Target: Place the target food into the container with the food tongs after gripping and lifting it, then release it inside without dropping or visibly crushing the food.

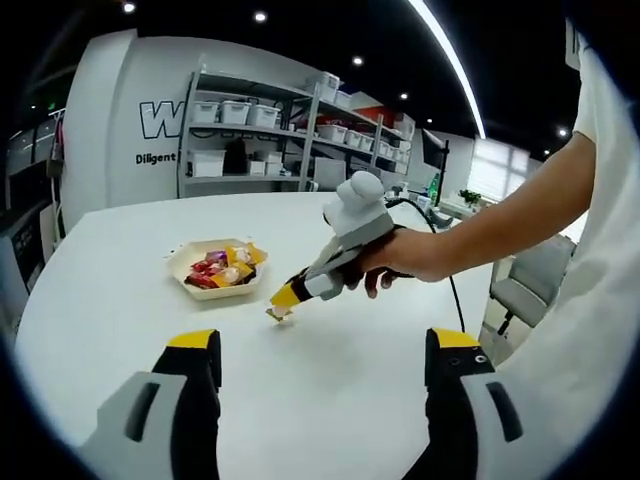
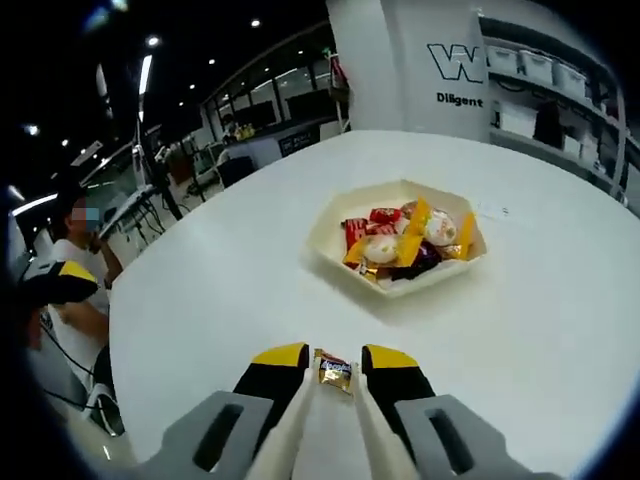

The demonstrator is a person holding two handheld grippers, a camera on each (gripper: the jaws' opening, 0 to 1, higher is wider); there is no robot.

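Right gripper [image 2: 335, 368] clamped on candy [image 2: 334, 371] just above desk [image 2: 220, 280], tray [image 2: 400, 245] at 1 o'clock. Left gripper [image 1: 325, 355] fingers [image 1: 195, 352] spread, holding nothing.

Right gripper [image 2: 334, 372] pinching gold-wrapped candy [image 2: 334, 372], candy-filled container [image 2: 330, 245] ahead, white table [image 2: 220, 290]
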